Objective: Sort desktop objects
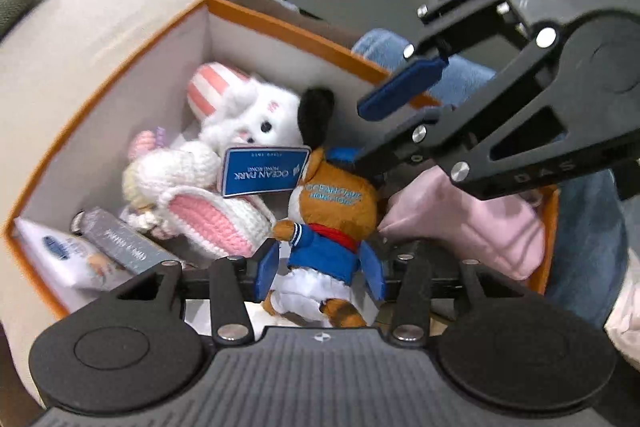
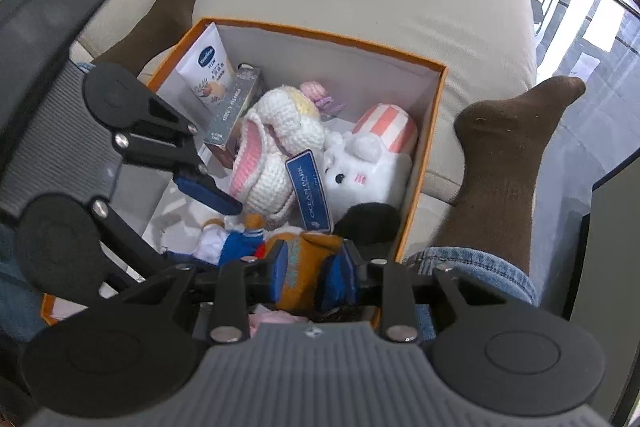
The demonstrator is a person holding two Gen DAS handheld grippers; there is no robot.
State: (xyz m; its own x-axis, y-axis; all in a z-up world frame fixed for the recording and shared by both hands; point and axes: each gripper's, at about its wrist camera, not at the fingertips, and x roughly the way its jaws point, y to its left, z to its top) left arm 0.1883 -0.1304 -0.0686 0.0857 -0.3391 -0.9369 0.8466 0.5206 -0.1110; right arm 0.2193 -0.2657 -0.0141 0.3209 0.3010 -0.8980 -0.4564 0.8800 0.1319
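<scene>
Pink cloth (image 1: 472, 223) partly behind right gripper (image 1: 384, 131)
</scene>
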